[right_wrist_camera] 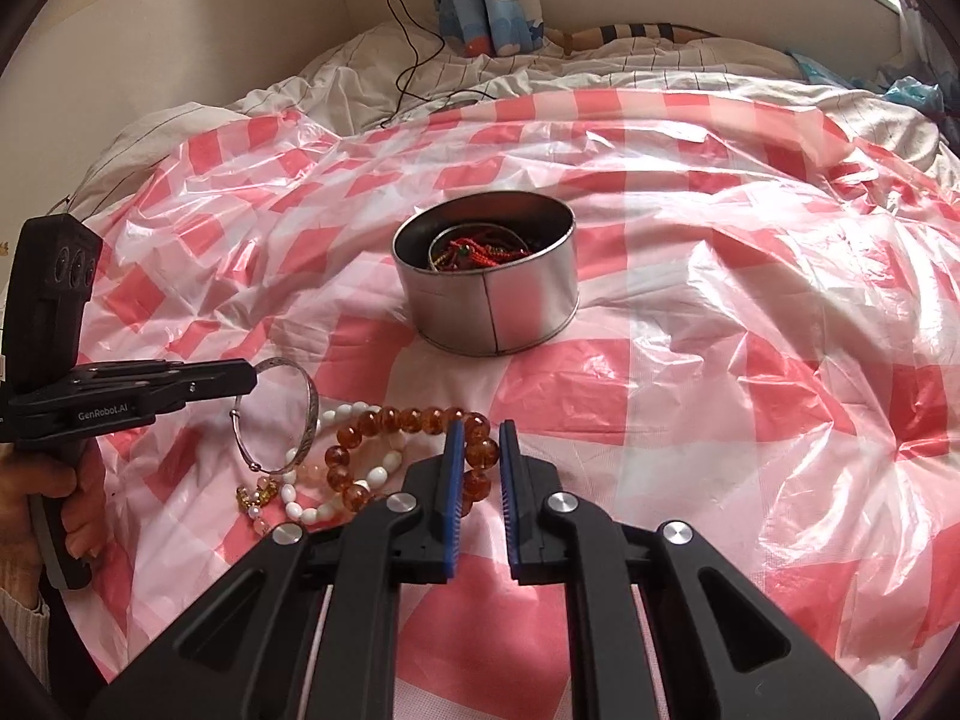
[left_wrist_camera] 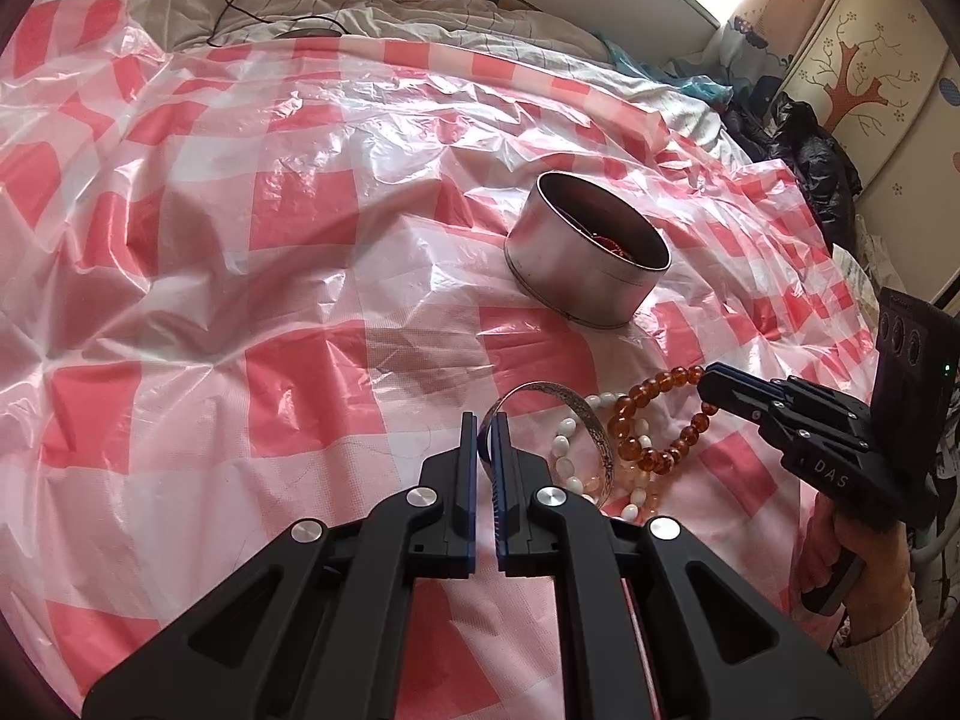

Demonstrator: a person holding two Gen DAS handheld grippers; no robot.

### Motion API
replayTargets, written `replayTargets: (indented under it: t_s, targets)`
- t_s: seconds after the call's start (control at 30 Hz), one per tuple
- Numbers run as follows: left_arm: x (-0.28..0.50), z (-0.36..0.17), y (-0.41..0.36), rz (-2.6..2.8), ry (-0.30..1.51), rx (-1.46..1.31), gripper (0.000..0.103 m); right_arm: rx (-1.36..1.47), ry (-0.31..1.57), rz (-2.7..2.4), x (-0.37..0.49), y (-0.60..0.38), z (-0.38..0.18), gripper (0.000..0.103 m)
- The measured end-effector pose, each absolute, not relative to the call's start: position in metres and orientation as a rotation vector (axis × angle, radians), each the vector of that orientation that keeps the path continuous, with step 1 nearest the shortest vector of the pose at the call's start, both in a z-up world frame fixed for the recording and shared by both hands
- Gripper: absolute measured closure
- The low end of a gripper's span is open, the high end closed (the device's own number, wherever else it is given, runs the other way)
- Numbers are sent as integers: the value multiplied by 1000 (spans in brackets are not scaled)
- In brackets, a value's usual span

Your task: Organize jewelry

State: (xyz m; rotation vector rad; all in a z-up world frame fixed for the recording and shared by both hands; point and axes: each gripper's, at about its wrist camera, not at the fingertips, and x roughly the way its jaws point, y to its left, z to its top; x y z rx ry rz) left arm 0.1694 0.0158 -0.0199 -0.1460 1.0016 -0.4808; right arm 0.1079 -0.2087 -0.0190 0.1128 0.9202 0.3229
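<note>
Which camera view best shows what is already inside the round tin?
The right wrist view: it looks down into the tin, showing red cords and a metal ring. The left wrist view sees the tin from the side, with only a glimpse of red inside.

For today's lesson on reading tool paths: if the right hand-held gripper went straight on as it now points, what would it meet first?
The right hand-held gripper would probably meet the amber bead bracelet first; its beads lie between the open fingers. Past it stands the metal tin. Depth is unclear.
</note>
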Motion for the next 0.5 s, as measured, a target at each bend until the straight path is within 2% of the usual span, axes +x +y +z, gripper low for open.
replayTargets:
  t_s: [0.1,0.13,0.2,0.37,0.43,0.5]
  targets:
    - [169,-20,14,-473,997,-133,99,117,951,318,110,-209,-26,89]
    - [169,-20,13,-474,998,-130,99,115,963,318,111,-209,-28,85]
    - [169,-20,12,-471,998,-120,99,113,974,312,111,-207,-31,59]
    - [168,-21,7,-470,997,-97,99,75,977,315,110,-201,-34,59]
    - [167,-21,6,-462,994,-86,99,51,979,316,109,-197,-35,71]
    - [166,-21,4,-455,990,-72,99,28,977,319,108,-194,-35,89]
